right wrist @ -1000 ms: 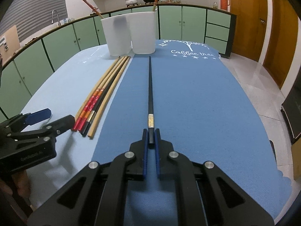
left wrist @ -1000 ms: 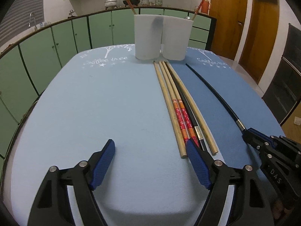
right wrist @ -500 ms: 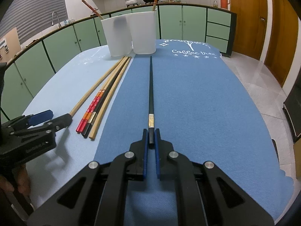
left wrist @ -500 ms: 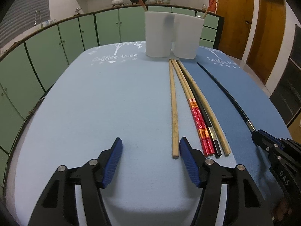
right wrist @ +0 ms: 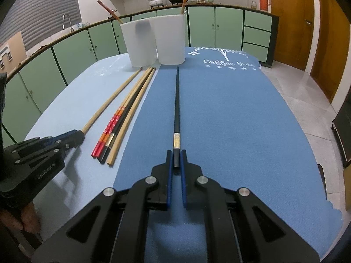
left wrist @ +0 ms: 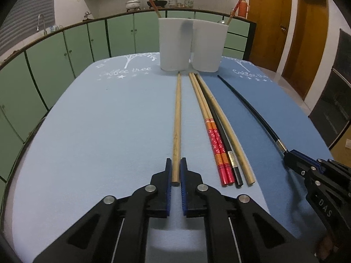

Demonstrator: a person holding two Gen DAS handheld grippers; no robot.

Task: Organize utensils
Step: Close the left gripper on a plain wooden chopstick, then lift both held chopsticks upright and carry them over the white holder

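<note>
Two chopsticks (left wrist: 220, 151) carry red ends with white dots and orange stripes, a black chopstick (right wrist: 176, 107) has a silver band, and the counter (left wrist: 98, 131) is light blue left, darker blue right.

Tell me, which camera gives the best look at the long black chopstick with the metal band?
The right wrist view: the long black chopstick with the metal band runs straight up the middle, its end pinched in the right gripper. The left wrist view shows the chopstick only at the right side, bent by the lens.

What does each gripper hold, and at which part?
Left gripper: plain wooden chopstick, at its thick near end. Right gripper: black chopstick, at its thick near end.
</note>
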